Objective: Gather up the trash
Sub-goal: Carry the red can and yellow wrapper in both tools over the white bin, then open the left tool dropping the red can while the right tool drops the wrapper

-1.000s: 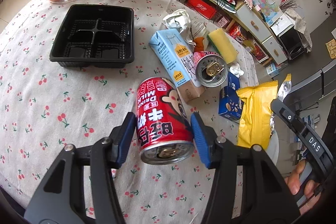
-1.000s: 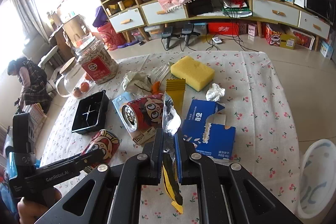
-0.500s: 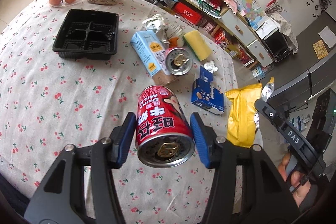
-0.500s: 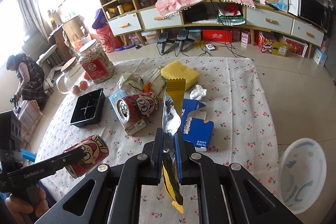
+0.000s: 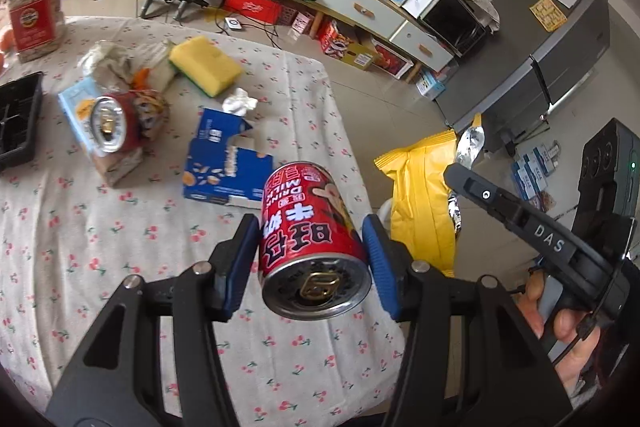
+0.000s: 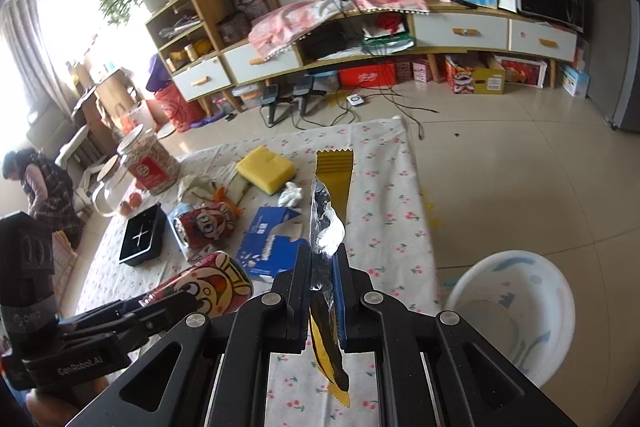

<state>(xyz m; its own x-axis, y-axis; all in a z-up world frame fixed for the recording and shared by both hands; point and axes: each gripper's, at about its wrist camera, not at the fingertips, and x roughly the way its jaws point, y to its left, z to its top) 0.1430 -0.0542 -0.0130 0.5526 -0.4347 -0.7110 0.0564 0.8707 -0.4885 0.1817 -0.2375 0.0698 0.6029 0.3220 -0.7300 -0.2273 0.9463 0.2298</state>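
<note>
- Two items are being carried at once: the left gripper (image 5: 310, 263) is clamping a red can (image 5: 312, 243) between its blue pads, and the right gripper (image 6: 322, 291) is pinching a yellow wrapper (image 6: 328, 223) between closed fingers
- Step in hand, as judged: the transport stage, with both loads off the table (image 5: 120, 247) and heading for disposal
- Can is lying sideways in the grip, pull-tab end facing the camera, hanging above the table's near edge, clear of the cloth
- Wrapper is standing edge-on between the right fingers, silver lining showing above them and a yellow tail hanging below
- White bin (image 6: 516, 311) is standing on the floor just beside the table, to the right of the right gripper and below it; neither load is over it at present
- Next move, as judged, is calling for each gripper to be brought over the bin's mouth and opened there; the wrapper is nearer, so it is likely going first
- Several pieces are remaining on the table: a second can (image 5: 116, 119) lying on a carton, a blue box (image 5: 224, 163), a sponge (image 5: 204, 71), a tissue (image 5: 239, 102) and a black tray (image 6: 142, 239)
- Risk noted: the can's smooth round wall is offering the pads little hold
</note>
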